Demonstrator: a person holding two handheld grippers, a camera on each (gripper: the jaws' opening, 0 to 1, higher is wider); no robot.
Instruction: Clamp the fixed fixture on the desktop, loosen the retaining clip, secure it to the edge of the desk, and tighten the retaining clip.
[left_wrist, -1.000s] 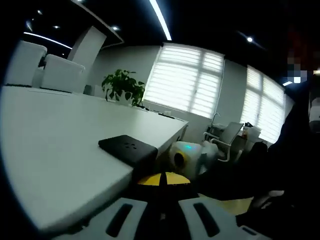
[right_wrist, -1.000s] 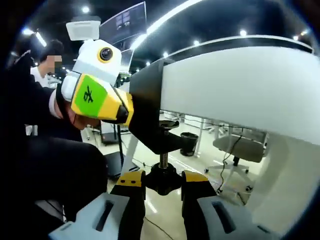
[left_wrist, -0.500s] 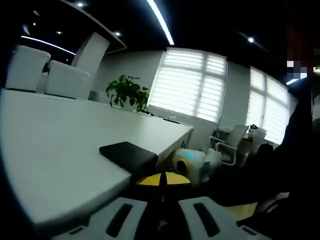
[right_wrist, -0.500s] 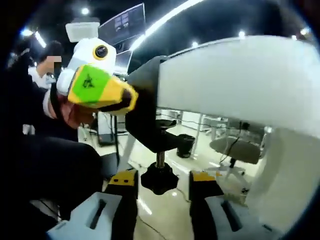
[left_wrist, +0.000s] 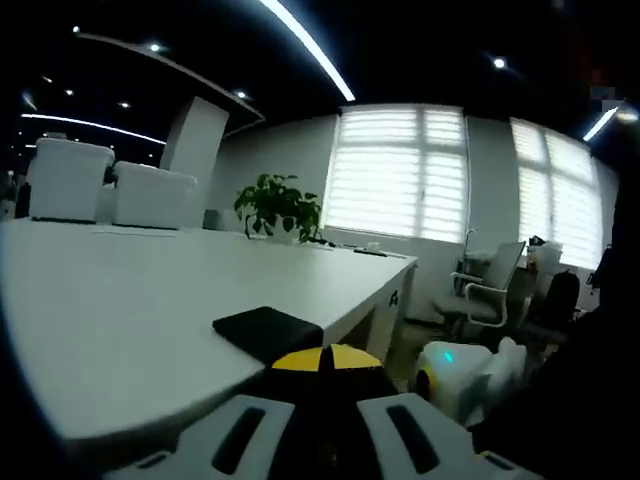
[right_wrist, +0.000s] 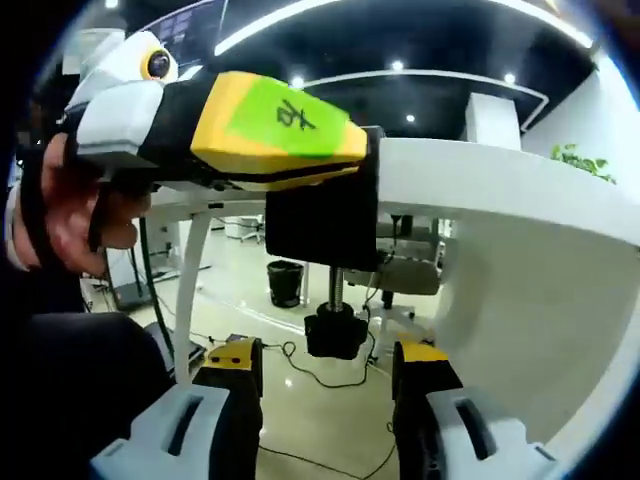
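The black clamp fixture (right_wrist: 322, 215) sits on the edge of the white desk (right_wrist: 480, 180). Its top plate (left_wrist: 266, 330) lies flat on the desktop (left_wrist: 120, 300). My left gripper (left_wrist: 325, 362) is shut on the fixture, its yellow tips meeting against the black body. In the right gripper view the left gripper (right_wrist: 340, 150), yellow with a green patch, comes in from the left in a person's hand (right_wrist: 70, 200). The screw knob (right_wrist: 335, 335) hangs under the desk edge. My right gripper (right_wrist: 330, 370) is open, with the knob between its jaws and apart from both.
A potted plant (left_wrist: 278, 205) and white seats (left_wrist: 70, 180) stand at the desk's far side. Office chairs (left_wrist: 490, 290) are by the windows. Under the desk are a dark bin (right_wrist: 287, 283), a desk leg (right_wrist: 190, 290) and a cable on the floor (right_wrist: 330, 378). The right gripper's white body (left_wrist: 460, 375) shows low right.
My right gripper has let go of the screw knob and opened wide, drawing back a little below it. The left gripper stays shut on the fixture. Both views have shifted.
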